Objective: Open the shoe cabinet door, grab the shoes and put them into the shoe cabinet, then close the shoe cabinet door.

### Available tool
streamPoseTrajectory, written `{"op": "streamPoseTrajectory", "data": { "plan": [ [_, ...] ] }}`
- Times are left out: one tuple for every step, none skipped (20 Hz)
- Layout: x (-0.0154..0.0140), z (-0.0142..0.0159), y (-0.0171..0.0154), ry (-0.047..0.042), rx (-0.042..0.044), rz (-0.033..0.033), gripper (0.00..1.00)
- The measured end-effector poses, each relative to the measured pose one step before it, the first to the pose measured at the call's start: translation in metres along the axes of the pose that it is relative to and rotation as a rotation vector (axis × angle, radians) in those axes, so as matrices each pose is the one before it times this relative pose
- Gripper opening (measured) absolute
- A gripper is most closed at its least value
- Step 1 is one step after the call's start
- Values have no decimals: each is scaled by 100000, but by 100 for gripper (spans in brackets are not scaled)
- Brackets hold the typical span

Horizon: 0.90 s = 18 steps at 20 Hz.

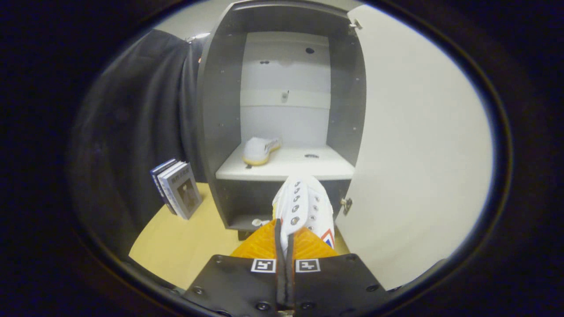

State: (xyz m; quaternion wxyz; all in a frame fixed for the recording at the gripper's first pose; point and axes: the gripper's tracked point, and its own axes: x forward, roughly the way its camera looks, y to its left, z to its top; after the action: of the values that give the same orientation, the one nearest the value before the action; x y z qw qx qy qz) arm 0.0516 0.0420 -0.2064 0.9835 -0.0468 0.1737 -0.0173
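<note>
Just ahead of the gripper (285, 240), the shoe cabinet (220, 110) stands with its door (418, 145) swung wide open to the right. One white shoe (260, 150) already sits on the white shelf (286, 168), over on the left side. The second shoe (303, 206), a white lace-up sneaker, hangs between the fingers, which are pinched nearly together on its rear edge, so it looks like a firm two-sided grip.

Its long axis runs straight away from the gripper, toe pointing at the shelf's front edge, eyelets facing up. The shelved shoe lies angled, its long axis running from front-left toward back-right.

Probably the smart way to do this step: lift the toe a touch so it clears the shelf lip, then slide it in to the right of the first shoe, where bare shelf shows. Letting go early could tip it off the edge. Books (178, 188) lean left of the cabinet, well out of the way.
</note>
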Motion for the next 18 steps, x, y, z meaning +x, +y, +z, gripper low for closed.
{"op": "streamPoseTrajectory", "data": {
  "plan": [
    [981, 1335, -390, -1492, -111, -102, 2],
    [1020, 1319, -345, -1283, 307, 370, 2],
    [1356, 1243, -297, -1006, -54, 707, 2],
    [1440, 1274, -325, -1459, -490, 764, 2],
    [1756, 1188, -410, -1086, -1078, 723, 2],
    [1874, 1150, -449, -710, -708, 704, 2],
    [1852, 1032, -479, 125, -413, 722, 2],
    [1879, 744, -471, 446, -208, 662, 2],
    [1947, 509, -456, 469, 374, 451, 2],
    [2227, 224, -458, 838, 512, 549, 2],
    [1958, 134, -384, 1002, 240, 586, 2],
    [1762, -37, -347, 985, -226, 576, 2],
    [1700, -66, -110, 1065, -328, 649, 2],
    [1472, -74, 89, 807, -352, 844, 2],
    [1304, -111, 151, 844, -315, 952, 2],
    [1019, -154, 153, 707, -195, 981, 2],
    [1068, 17, 114, 592, 156, 788, 2],
    [677, -166, -85, 837, -119, 190, 2]
  ]
}}
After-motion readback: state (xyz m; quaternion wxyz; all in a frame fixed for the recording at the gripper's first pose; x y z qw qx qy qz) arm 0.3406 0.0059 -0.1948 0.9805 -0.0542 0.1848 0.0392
